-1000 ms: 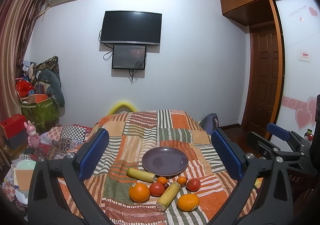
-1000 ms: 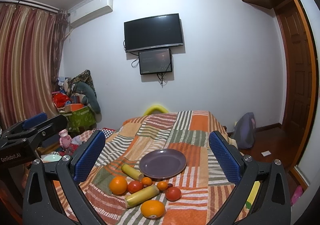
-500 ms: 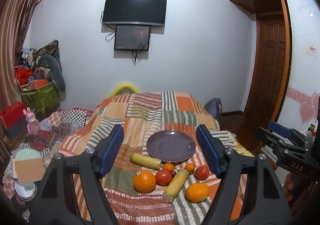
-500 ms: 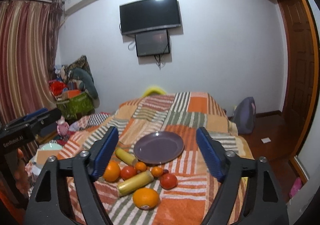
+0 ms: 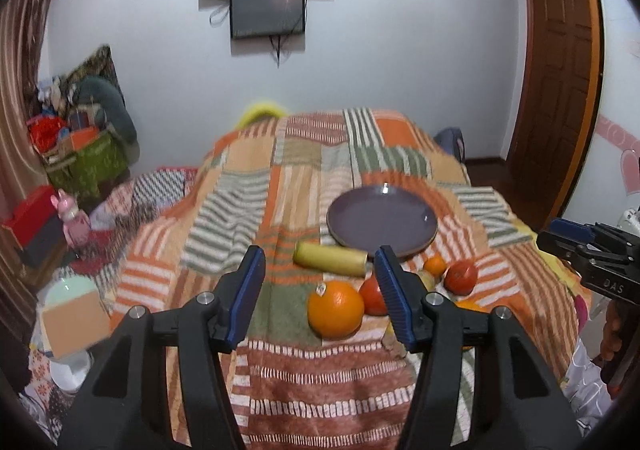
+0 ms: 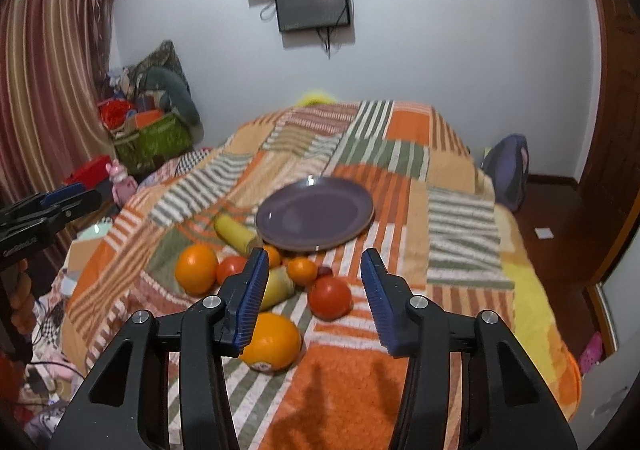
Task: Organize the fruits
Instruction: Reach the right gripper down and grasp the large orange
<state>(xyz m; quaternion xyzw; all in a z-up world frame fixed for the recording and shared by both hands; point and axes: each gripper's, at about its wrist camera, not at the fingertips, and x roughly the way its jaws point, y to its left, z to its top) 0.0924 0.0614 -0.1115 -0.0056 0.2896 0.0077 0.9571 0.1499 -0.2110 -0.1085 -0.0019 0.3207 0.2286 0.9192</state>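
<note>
A purple plate [image 5: 382,220] [image 6: 316,216] lies empty on the striped bedspread. In front of it sit several fruits: a large orange [image 5: 335,308] [image 6: 197,268], a second orange [image 6: 272,342], red tomatoes [image 5: 462,276] [image 6: 330,298], small tangerines [image 6: 302,270] and two yellow banana pieces [image 5: 330,258] [image 6: 236,232]. My left gripper [image 5: 320,294] is open and empty, hovering just before the large orange. My right gripper [image 6: 312,290] is open and empty, above the near tomato and orange.
The bed's patchwork cover [image 6: 400,170] fills the middle. Bags and boxes [image 5: 80,142] pile at the left wall, a pink toy [image 5: 74,218] stands on the floor. A wooden door [image 5: 560,90] and a backpack [image 6: 506,170] are at the right.
Both grippers have moved forward and down toward the fruits, and their jaws have narrowed from wide open to a smaller gap. The fruits and plate have not moved.
</note>
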